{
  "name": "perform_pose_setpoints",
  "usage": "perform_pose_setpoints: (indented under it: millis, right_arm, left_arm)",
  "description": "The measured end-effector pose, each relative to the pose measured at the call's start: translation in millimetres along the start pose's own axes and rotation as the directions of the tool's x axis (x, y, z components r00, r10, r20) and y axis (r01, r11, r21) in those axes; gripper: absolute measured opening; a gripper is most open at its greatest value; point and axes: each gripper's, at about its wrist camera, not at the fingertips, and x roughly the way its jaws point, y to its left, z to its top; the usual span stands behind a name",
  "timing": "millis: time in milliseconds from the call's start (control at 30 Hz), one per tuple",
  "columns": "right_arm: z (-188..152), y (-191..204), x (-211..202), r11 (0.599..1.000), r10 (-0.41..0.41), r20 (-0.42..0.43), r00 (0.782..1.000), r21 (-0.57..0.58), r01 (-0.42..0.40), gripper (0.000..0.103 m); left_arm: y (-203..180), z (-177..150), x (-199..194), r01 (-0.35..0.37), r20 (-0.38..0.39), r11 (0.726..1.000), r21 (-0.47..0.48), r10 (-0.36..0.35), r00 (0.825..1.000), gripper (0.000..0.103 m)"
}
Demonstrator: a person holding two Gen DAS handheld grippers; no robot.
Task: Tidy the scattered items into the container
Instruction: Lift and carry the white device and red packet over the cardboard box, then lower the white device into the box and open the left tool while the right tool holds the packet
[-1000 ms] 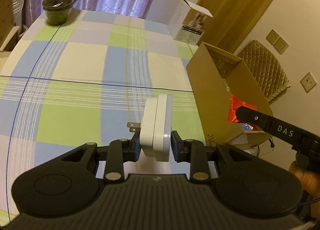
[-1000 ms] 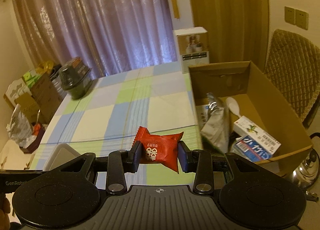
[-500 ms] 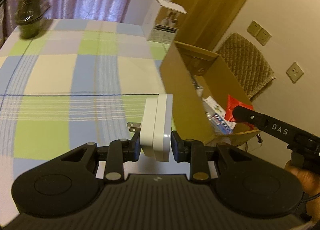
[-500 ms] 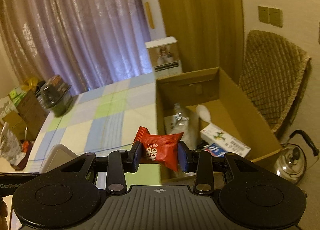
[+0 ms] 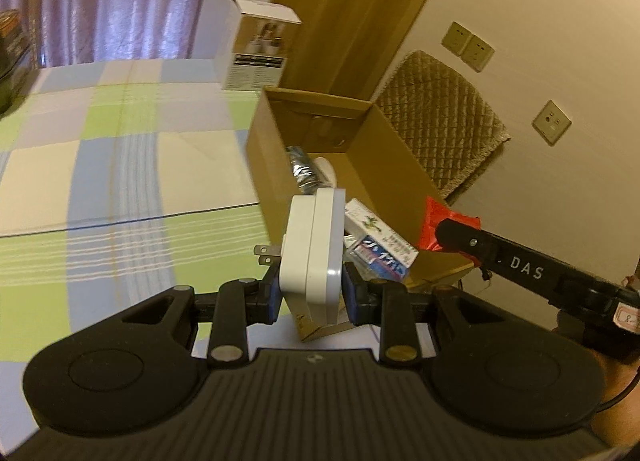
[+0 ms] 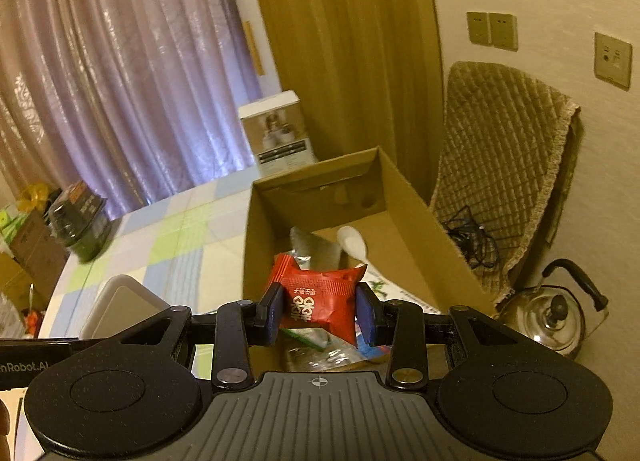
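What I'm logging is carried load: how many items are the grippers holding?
2: a white plug adapter in the left gripper, a red snack packet in the right gripper.

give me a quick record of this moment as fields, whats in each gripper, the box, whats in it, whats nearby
left gripper: shut on white plug adapter, prongs pointing left
right gripper: shut on red snack packet
container: open cardboard box at the table edge
box contents: silver foil pouch, white spoon, blue and white carton
table cover: checked cloth
beside box: white product box, metal kettle, quilted chair
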Motion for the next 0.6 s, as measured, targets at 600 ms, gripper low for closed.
perform_pose_setpoints:
  millis: [600]
  right_arm:
    - [15, -35, 8, 0.999, -0.028, 0.002, 1.000, 0.038, 0.028, 0.041]
  left_arm:
    - [-36, 18, 37, 0.042, -0.020, 0.998, 0.041, -0.041, 0.999, 0.025]
